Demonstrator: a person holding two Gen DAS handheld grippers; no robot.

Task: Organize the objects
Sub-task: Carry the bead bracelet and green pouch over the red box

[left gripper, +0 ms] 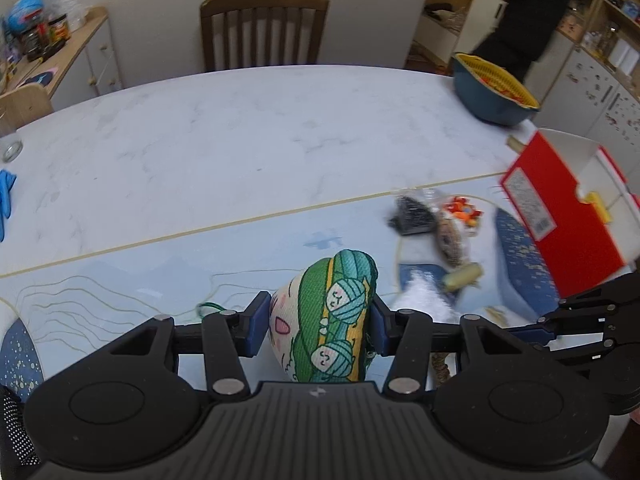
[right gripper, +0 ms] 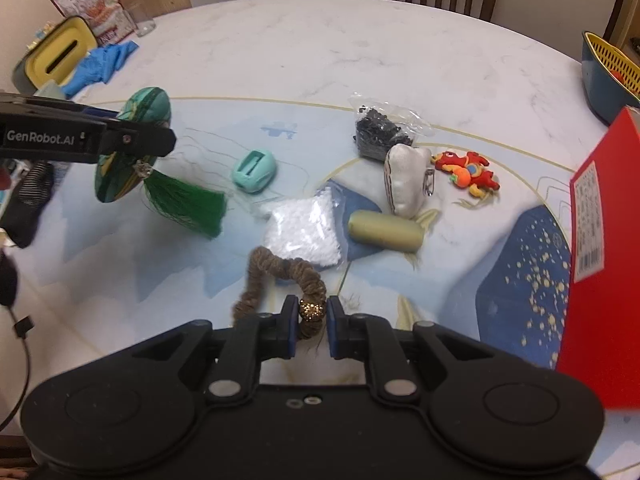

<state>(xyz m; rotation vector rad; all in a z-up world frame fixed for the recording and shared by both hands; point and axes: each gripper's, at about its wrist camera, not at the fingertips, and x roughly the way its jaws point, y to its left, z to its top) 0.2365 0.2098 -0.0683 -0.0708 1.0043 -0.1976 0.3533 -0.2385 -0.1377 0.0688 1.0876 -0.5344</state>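
- In our left gripper [left gripper: 316, 322]: a stuffed cloth pouch [left gripper: 324, 320] printed with green yarn balls, clamped between the blue pads and lifted clear of the table mat [left gripper: 160, 264]. From the right wrist view a green tassel [right gripper: 188, 204] hangs from its lower end.
- In our right gripper [right gripper: 313, 322]: a brown fuzzy hair tie [right gripper: 276, 272], its jaws drawn in on the gold beaded band [right gripper: 312, 312]; the rest of the loop trails forward over the mat.
- Just ahead of the hair tie: a clear bag of white beads [right gripper: 304, 232], lying flat, with the loop's far end touching its near edge.
- Right of that bag: a pale yellow-green roll [right gripper: 386, 232] on its side, and just behind it a silver tooth-shaped cushion [right gripper: 404, 184] standing up.
- Behind the cushion: a clear bag of black bits [right gripper: 378, 134].
- Right of the cushion: a small red and orange toy [right gripper: 468, 174], lying flat.
- Left of the bead bag, apart from it: a mint-green plastic piece [right gripper: 254, 170] with a slot on top.
- At the right edge: a red box [left gripper: 568, 208] with its lid open, held tilted near our right gripper.
- Farther off on the marble table [left gripper: 240, 128]: a blue bowl with a yellow strainer [left gripper: 494, 88], a blue cloth [right gripper: 106, 66], a yellow-topped tissue holder [right gripper: 56, 56] and a glass [right gripper: 142, 20].
- Beyond the table: a wooden chair [left gripper: 264, 28] and a person in dark clothes [left gripper: 524, 8].
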